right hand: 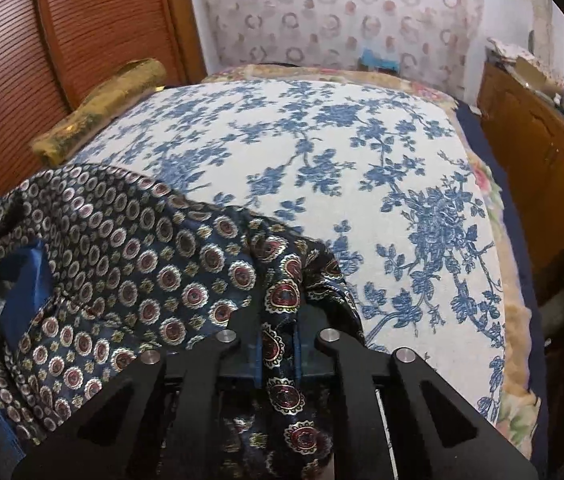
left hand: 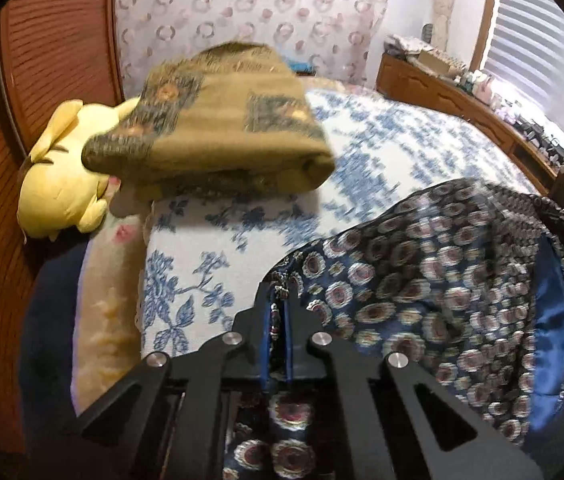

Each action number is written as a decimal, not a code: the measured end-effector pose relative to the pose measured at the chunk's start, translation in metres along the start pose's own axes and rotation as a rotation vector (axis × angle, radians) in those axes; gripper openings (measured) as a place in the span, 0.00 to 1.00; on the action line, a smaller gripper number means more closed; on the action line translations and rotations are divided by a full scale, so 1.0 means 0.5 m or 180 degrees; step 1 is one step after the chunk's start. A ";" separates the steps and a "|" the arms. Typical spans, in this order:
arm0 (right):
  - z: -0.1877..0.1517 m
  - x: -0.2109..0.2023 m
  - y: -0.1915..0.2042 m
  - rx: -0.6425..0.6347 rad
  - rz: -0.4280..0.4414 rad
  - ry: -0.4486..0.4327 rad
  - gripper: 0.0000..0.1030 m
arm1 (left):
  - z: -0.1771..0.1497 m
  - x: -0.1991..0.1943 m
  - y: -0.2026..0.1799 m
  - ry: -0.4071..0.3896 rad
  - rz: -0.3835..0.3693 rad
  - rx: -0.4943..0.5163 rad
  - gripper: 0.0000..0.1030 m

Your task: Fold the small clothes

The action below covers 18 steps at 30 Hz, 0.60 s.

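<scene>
Now both my tongs are pinched onto the dark medallion-print garment [right hand: 129, 248] at the near edge of the bed.

My left gripper [left hand: 279, 308] and right gripper [right hand: 277, 328] each have their jaws clamped on a fold of its cloth, the garment draped between them over the blue-flowered bedspread [right hand: 342, 152]. Farther off lies a folded olive cloth [left hand: 217, 120], touching a yellow plush toy [left hand: 61, 176] beside the wooden louvred door [left hand: 53, 52].

The blue-flowered bedspread [right hand: 322, 152] lies open across the middle and right of the bed, free to pass over. At the left edge a folded tan cloth [left hand: 217, 120] and a yellow plush toy [left hand: 61, 184] block the way, and a wooden dresser [right hand: 538, 152] bounds the right.
</scene>
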State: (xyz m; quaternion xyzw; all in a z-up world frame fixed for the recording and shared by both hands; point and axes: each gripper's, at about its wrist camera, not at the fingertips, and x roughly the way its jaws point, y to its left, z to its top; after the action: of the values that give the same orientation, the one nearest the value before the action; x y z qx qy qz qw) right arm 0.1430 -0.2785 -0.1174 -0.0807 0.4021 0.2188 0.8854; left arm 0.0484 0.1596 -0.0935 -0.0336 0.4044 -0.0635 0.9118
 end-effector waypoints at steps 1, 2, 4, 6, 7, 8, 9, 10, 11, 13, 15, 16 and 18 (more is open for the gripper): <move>-0.003 -0.005 0.009 -0.0049 -0.0056 -0.0035 0.04 | 0.005 -0.014 -0.006 -0.0067 -0.0007 0.0007 0.01; -0.006 -0.015 0.017 -0.0070 -0.0093 -0.0109 0.04 | 0.010 -0.034 -0.012 -0.0155 -0.0016 -0.0002 0.01; -0.006 -0.046 0.025 -0.0069 -0.0128 -0.0266 0.04 | 0.027 -0.072 -0.019 -0.0297 -0.0048 -0.0032 0.01; 0.003 -0.094 0.031 -0.0071 -0.0151 -0.0452 0.04 | 0.055 -0.131 -0.037 -0.0512 -0.0045 0.0051 0.01; 0.013 -0.134 0.036 -0.0092 -0.0145 -0.0592 0.04 | 0.069 -0.156 -0.044 -0.0613 -0.0028 0.0085 0.00; 0.021 -0.165 0.042 -0.0123 -0.0175 -0.0701 0.04 | 0.081 -0.181 -0.050 -0.0714 -0.0024 0.0104 0.00; 0.029 -0.190 0.046 -0.0153 -0.0195 -0.0780 0.03 | 0.102 -0.216 -0.061 -0.0854 -0.0041 0.0140 0.00; 0.041 -0.226 0.053 -0.0203 -0.0208 -0.0891 0.03 | 0.119 -0.238 -0.066 -0.0956 -0.0030 0.0162 0.00; 0.052 -0.257 0.059 -0.0232 -0.0220 -0.0981 0.03 | 0.139 -0.261 -0.073 -0.1051 -0.0016 0.0205 0.00; 0.083 -0.326 0.066 -0.0298 -0.0200 -0.1171 0.03 | 0.189 -0.292 -0.082 -0.1207 0.0045 0.0300 0.00; 0.122 -0.377 0.072 -0.0416 -0.0267 -0.1317 0.03 | 0.250 -0.300 -0.081 -0.1304 0.0130 0.0344 0.00; 0.147 -0.399 0.072 -0.0481 -0.0322 -0.1386 0.03 | 0.284 -0.297 -0.074 -0.1319 0.0120 0.0336 0.00; 0.210 -0.428 0.060 -0.0541 -0.0414 -0.1471 0.03 | 0.365 -0.276 -0.059 -0.1361 0.0221 0.0299 0.00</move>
State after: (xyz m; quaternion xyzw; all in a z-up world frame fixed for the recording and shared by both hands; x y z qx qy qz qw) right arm 0.0761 -0.2875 0.1134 -0.1284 0.1632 0.2070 0.9561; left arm 0.0895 0.1520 0.1333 0.0102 0.1993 -0.0422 0.9790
